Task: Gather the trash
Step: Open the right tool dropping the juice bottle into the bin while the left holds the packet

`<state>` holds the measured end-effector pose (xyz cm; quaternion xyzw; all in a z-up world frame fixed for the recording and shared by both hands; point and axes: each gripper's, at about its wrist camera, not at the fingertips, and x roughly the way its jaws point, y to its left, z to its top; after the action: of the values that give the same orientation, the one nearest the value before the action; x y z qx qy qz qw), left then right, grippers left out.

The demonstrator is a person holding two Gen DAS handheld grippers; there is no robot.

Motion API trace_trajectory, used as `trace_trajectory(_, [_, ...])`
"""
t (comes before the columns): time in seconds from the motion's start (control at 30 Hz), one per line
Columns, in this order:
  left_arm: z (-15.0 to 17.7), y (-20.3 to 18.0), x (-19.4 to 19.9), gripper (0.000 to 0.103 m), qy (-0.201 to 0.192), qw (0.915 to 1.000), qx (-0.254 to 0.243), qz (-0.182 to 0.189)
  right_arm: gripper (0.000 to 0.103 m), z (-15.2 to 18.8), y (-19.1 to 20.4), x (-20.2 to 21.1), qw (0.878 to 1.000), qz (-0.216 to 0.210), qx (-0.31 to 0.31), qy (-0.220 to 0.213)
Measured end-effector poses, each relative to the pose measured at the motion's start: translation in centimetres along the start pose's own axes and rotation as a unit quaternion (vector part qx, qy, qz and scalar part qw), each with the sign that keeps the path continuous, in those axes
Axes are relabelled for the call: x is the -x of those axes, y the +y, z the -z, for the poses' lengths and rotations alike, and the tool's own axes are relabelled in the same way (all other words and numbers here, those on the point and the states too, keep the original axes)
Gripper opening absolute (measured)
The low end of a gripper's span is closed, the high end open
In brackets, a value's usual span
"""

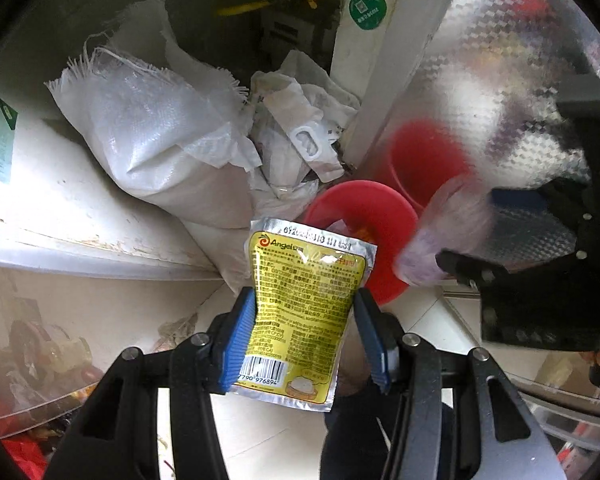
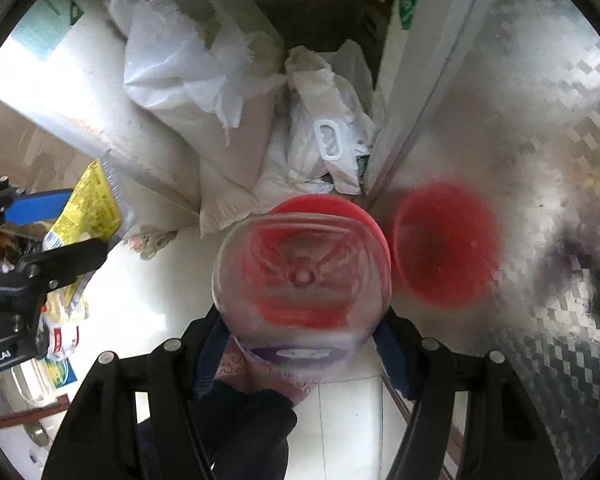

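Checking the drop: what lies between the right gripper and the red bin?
A clear plastic bottle, base toward the red bin, just ahead of the right gripper; right wrist view.

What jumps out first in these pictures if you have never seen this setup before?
The bright yellow packet catches the eye, pinched between the blue pads of the left claw. Next comes the clear plastic bottle between the fingers of the right claw, seen bottom-first over the red bin on the floor. Behind the bin, white sacks slump in the corner.
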<state>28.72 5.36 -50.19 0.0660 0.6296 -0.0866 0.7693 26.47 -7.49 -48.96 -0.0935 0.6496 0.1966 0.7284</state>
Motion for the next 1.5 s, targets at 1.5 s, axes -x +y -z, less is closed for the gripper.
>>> trace_trajectory(1.5, [-3.8,-5.5,-3.3,0.050,0.008,0.9941,-0.090,0.059,0.102,4.0,-2.3,4.0,0.980,0.108,-0.153,-0.060])
